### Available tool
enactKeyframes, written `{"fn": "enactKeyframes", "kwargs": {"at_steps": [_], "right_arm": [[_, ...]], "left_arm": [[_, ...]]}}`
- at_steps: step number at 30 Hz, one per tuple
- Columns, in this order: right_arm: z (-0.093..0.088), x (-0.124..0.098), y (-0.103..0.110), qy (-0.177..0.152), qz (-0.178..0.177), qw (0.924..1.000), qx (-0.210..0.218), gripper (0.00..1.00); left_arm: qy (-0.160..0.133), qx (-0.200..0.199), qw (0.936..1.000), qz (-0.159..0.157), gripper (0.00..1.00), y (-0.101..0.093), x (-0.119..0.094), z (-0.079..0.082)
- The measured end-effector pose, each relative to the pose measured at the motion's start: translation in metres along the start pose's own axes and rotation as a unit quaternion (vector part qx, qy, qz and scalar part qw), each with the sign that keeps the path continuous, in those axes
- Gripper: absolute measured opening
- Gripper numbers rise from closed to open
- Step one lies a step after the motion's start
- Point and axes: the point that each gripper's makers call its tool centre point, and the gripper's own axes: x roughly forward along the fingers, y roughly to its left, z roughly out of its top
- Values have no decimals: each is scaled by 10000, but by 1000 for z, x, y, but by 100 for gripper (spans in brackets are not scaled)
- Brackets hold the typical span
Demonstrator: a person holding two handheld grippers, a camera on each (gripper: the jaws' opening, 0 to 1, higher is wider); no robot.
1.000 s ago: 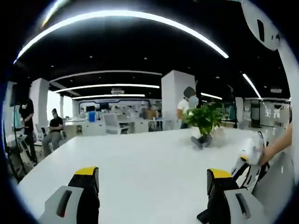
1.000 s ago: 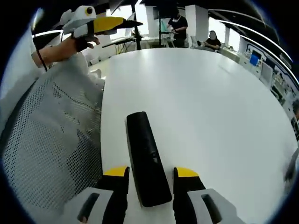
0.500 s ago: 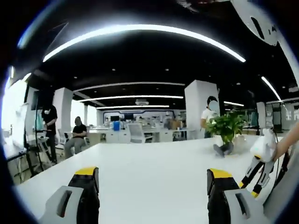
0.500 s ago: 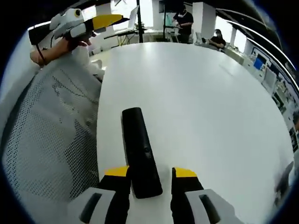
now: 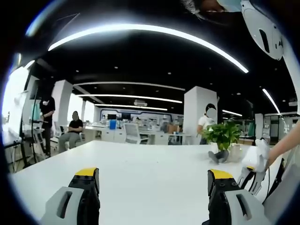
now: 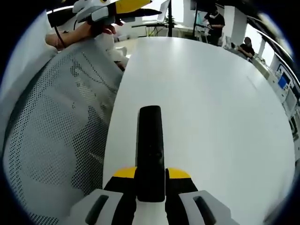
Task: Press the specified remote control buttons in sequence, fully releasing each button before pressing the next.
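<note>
A black remote (image 6: 150,140) lies lengthwise on the white table (image 6: 215,98), near its left edge in the right gripper view. My right gripper (image 6: 151,172) is shut on the remote's near end, both yellow-tipped jaws pressed against its sides. The buttons on the remote are too dark to make out. My left gripper (image 5: 153,174) is held up over the table (image 5: 140,164), open, with nothing between its jaws. In the right gripper view that left gripper (image 6: 117,6) appears at the top left, held by a hand. In the left gripper view the right gripper (image 5: 252,169) hangs at the right edge.
A white mesh chair back (image 6: 56,122) stands against the table's left edge, close to the remote. A potted plant (image 5: 220,136) sits far out on the table. Several people (image 5: 72,131) sit and stand in the office behind. The table surface beyond the remote is bare.
The right gripper's jaws have closed onto the remote, which now lies straight between them. The left gripper's view has shifted a little; its jaws stay open.
</note>
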Motion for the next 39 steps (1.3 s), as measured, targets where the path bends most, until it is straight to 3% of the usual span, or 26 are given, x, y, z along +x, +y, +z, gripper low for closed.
{"fn": "enactKeyframes", "kwargs": {"at_steps": [4, 9, 14, 23, 39], "right_arm": [[-2, 2, -4, 163, -146, 9997, -144, 27], [-2, 2, 0, 182, -91, 9996, -217, 21], [-2, 2, -3, 178, -67, 9996, -227, 21], [-6, 0, -23, 127, -94, 9998, 92, 21], [-8, -3, -72, 273, -50, 9996, 78, 21]], "left_arm": [[-79, 67, 9999, -124, 100, -6, 0, 3], [91, 98, 9997, -189, 100, -8, 2, -3], [60, 153, 9997, -176, 100, -8, 2, -2], [203, 113, 9994, -258, 100, -11, 3, -8], [308, 84, 9991, -274, 100, -11, 3, -12]]}}
